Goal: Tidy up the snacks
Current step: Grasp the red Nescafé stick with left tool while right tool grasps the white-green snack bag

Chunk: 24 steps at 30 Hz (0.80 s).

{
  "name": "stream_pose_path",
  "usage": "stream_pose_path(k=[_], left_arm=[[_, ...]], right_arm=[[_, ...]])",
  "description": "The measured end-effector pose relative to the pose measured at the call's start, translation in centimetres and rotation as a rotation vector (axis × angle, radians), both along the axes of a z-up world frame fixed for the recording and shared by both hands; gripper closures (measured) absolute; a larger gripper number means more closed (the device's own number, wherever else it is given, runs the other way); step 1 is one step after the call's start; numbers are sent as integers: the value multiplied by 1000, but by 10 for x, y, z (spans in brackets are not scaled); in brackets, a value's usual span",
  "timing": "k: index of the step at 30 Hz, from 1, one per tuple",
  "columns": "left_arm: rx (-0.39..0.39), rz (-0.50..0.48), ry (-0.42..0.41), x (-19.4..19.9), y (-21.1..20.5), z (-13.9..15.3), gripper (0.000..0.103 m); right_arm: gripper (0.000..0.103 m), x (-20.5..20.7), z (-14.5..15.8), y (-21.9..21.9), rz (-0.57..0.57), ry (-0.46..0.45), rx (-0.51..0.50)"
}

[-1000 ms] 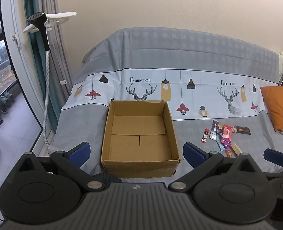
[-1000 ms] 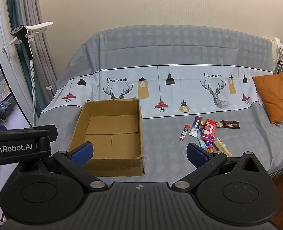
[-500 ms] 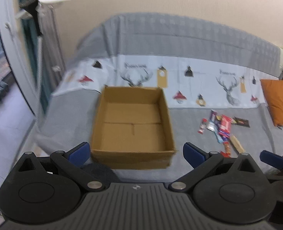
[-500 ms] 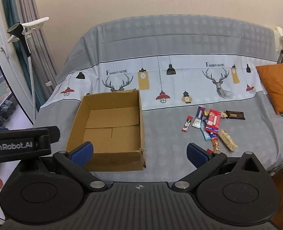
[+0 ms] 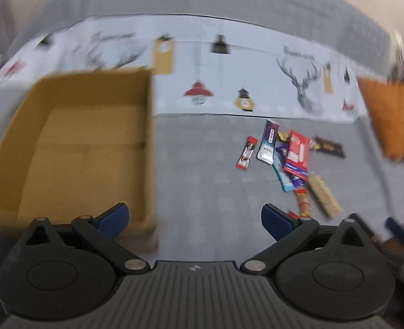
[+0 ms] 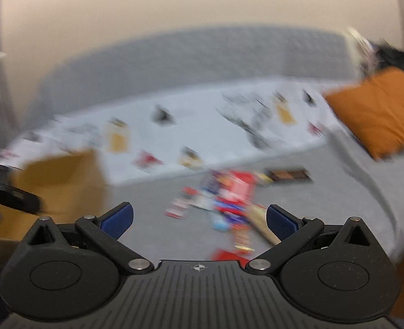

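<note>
An empty open cardboard box (image 5: 86,148) sits on the grey bed cover at the left; it also shows in the right wrist view (image 6: 62,181). A cluster of snack bars and packets (image 5: 289,159) lies to its right on the cover, blurred in the right wrist view (image 6: 229,200). My left gripper (image 5: 195,219) is open and empty, above the cover between box and snacks. My right gripper (image 6: 199,218) is open and empty, just in front of the snack cluster.
An orange pillow (image 5: 393,120) lies at the right of the bed, also in the right wrist view (image 6: 380,112). A printed white band with deer and lamps (image 5: 229,76) runs across the cover behind the box. Both views are motion-blurred.
Both grippers have swung right and moved in closer to the bed; the box has shifted left in both views and the snacks are nearer. Both stay open.
</note>
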<state>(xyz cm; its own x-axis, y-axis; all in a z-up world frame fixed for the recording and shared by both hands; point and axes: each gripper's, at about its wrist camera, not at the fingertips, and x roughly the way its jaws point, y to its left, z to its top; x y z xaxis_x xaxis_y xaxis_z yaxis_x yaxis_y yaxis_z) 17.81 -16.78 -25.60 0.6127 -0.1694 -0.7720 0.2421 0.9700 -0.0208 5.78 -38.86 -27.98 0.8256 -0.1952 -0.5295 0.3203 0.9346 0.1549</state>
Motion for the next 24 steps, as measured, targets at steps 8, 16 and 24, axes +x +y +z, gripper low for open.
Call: stream_pose_path(k=[8,16,24], left_arm=[[155,-228,-75,112,-106,-109,0],[212,-358,-16,192,-163,-186,1],[-29,-323,162,204,-125,-173,86]], right_arm=[[16,75,-82,-95,-43,53,95],[23,112,-128,-121,57,174,214],[63,118,-132,-114,20,225,89]])
